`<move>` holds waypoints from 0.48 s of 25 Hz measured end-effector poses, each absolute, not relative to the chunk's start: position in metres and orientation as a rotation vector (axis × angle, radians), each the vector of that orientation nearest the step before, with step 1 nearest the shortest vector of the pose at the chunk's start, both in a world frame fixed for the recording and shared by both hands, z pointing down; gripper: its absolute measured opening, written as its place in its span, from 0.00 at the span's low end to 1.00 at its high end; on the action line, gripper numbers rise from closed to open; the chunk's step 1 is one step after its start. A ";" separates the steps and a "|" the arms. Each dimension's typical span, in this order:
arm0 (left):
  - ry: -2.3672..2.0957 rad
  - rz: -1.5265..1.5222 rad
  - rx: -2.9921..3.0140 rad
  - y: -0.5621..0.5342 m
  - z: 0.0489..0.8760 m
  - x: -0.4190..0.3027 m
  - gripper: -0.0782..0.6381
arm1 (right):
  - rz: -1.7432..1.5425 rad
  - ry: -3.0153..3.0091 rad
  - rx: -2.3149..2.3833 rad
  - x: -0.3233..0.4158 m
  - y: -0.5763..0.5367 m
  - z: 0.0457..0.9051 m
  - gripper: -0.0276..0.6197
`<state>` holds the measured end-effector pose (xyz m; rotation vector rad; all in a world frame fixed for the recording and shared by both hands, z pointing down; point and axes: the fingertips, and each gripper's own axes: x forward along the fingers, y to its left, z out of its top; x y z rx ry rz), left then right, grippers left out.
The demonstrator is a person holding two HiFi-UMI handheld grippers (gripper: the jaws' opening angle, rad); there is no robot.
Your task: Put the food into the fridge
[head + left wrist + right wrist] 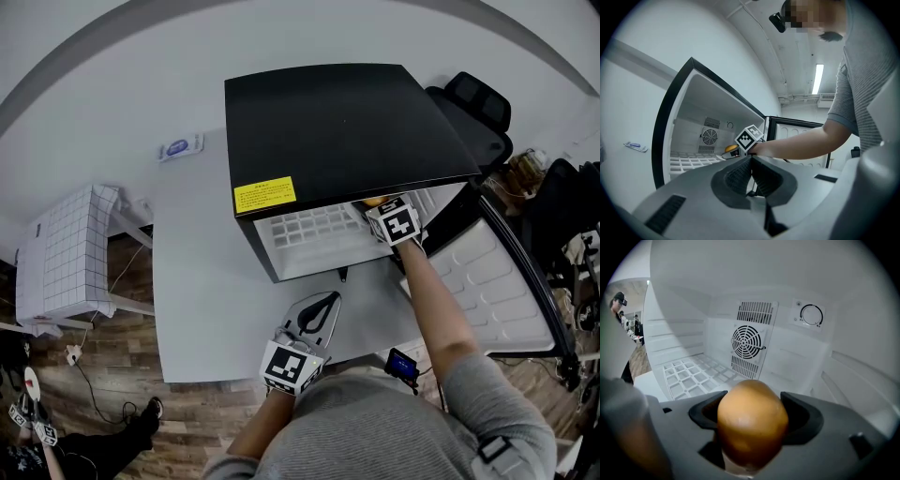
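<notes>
The black fridge (328,122) stands on a white worktop (202,291), and its door (492,272) is swung wide open to the right side. The right gripper (751,414) reaches inside the fridge, with the person's arm stretched over the front edge. Its fingers (705,411) pinch the food (752,434), a round, smooth, orange-brown piece, from both sides. The food is inside the fridge, in front of the round fan (747,342) on the back wall and above the white grid shelf (691,376). I cannot tell if it touches the shelf. A dial (811,315) sits on the back wall, to the upper right of the fan. The left gripper (751,157) is outside the fridge, above the worktop near its front edge, and it points toward the open fridge. Its fingers (736,178) are pressed together with nothing between them. In the left gripper view a small part of the food shows just beside the marker cube of the right gripper. A yellow label (264,195) is on the top of the fridge, near the front left corner.
</notes>
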<state>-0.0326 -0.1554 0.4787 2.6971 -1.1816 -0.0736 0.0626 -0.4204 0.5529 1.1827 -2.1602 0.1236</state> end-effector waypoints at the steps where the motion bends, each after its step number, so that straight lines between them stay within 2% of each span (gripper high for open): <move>1: -1.181 -0.073 2.700 -0.155 0.478 -0.032 0.12 | 0.120 -2.160 1.184 0.062 -0.421 0.553 0.57; 12: -1.174 -0.076 2.703 -0.155 0.479 -0.032 0.12 | 0.063 -2.126 1.153 0.061 -0.420 0.550 0.57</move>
